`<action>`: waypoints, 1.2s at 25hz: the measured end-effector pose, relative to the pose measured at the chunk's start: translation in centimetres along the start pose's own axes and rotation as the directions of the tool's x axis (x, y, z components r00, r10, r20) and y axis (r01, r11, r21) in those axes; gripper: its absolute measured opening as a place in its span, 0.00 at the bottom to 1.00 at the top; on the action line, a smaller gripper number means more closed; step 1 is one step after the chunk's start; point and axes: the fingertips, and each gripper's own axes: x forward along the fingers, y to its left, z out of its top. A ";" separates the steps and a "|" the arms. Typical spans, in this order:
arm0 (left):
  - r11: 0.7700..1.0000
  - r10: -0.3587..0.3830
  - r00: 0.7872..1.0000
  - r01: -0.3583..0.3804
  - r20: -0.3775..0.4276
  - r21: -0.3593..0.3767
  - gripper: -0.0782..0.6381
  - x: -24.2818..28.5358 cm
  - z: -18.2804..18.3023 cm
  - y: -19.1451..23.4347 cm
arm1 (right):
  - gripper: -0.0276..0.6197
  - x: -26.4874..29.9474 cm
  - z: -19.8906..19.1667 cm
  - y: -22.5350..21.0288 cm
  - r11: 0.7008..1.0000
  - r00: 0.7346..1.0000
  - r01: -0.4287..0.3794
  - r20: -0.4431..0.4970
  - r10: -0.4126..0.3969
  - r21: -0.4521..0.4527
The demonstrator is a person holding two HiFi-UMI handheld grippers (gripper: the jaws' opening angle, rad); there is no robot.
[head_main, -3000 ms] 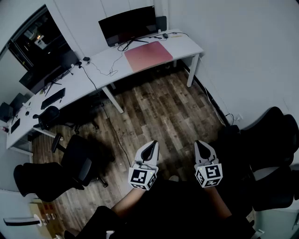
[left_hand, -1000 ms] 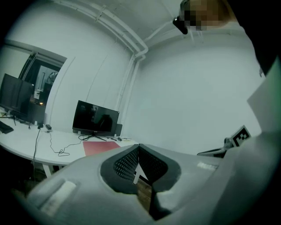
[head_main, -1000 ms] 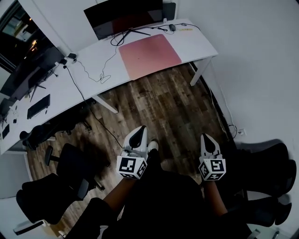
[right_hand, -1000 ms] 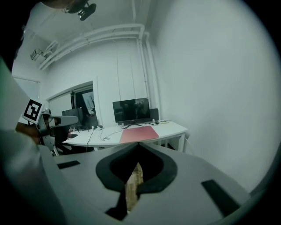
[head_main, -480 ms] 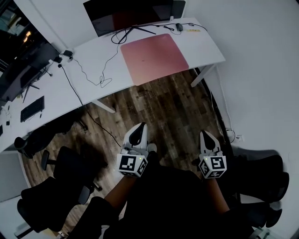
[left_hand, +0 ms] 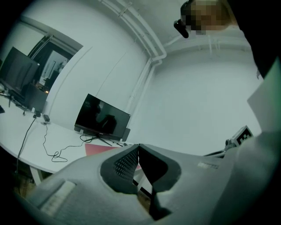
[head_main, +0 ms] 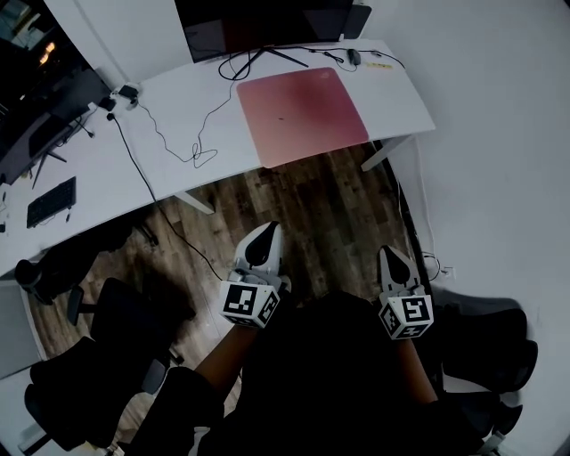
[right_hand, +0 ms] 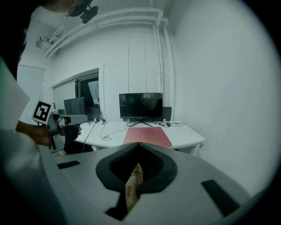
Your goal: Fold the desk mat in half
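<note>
While the head view looks down on both tools at once, each gripper view shows only its own jaws from close by. From above, the white desk (head_main: 178, 107) curves across the top of the picture. A black keyboard (head_main: 51, 201) lies at the desk's left end, and a thin black cable (head_main: 165, 142) loops on the middle of the desk. A dark flat monitor (head_main: 267, 18) stands at the desk's back edge. The desk mat (head_main: 303, 114) lies flat and unfolded on the desk's right part, and it reaches the desk's front edge. The mat is pink-red and smooth, a rectangle with rounded corners.

In front of the desk is a floor (head_main: 312, 205) of brown wood planks, which only the head view shows widely.

The left gripper (head_main: 264, 233) is over this floor, well apart from the desk. Its own view shows two dark pads with a fine grid texture pressed together, with nothing between them. The right gripper (head_main: 393, 258) is in front of the desk's right end. Its jaws meet at the tips and hold nothing. Only the right gripper view shows the left tool from the side, with its marker cube (right_hand: 42, 111).

Compared with one second ago, the desk and the mat fill more of the head view and stand nearer to the grippers. Both tools are closed as before.
</note>
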 end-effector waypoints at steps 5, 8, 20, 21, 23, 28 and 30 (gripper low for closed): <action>1.000 0.011 1.000 -0.011 0.006 -0.023 0.14 0.1 -0.8 -0.3 | 0.04 1.8 0.0 -1.6 1.000 1.000 0.002 -0.010 -0.002 0.000; 0.999 0.029 0.999 -0.030 -0.014 -0.020 0.14 0.0 -1.6 0.2 | 0.04 3.5 1.3 -2.4 1.000 1.000 -0.006 0.014 0.006 0.002; 0.976 0.215 0.976 -0.215 0.018 0.019 0.14 7.2 0.8 4.3 | 0.04 16.3 5.9 -5.8 0.980 0.980 -0.197 0.006 0.197 -0.024; 0.972 0.235 0.972 -0.236 0.015 0.023 0.14 8.1 0.9 4.8 | 0.04 17.6 6.5 -6.3 0.976 0.977 -0.214 0.005 0.215 -0.029; 0.961 0.275 0.961 -0.276 0.013 0.028 0.14 10.1 1.2 5.4 | 0.04 19.8 7.4 -7.6 0.968 0.969 -0.247 -0.005 0.247 -0.031; 0.932 0.363 0.932 -0.363 0.006 0.015 0.14 14.8 1.8 6.3 | 0.04 24.7 8.7 -10.8 0.941 0.942 -0.334 -0.024 0.334 -0.047; 0.924 0.382 0.924 -0.382 0.012 0.013 0.14 16.7 2.1 6.3 | 0.04 26.5 9.2 -12.2 0.936 0.937 -0.349 -0.031 0.348 -0.052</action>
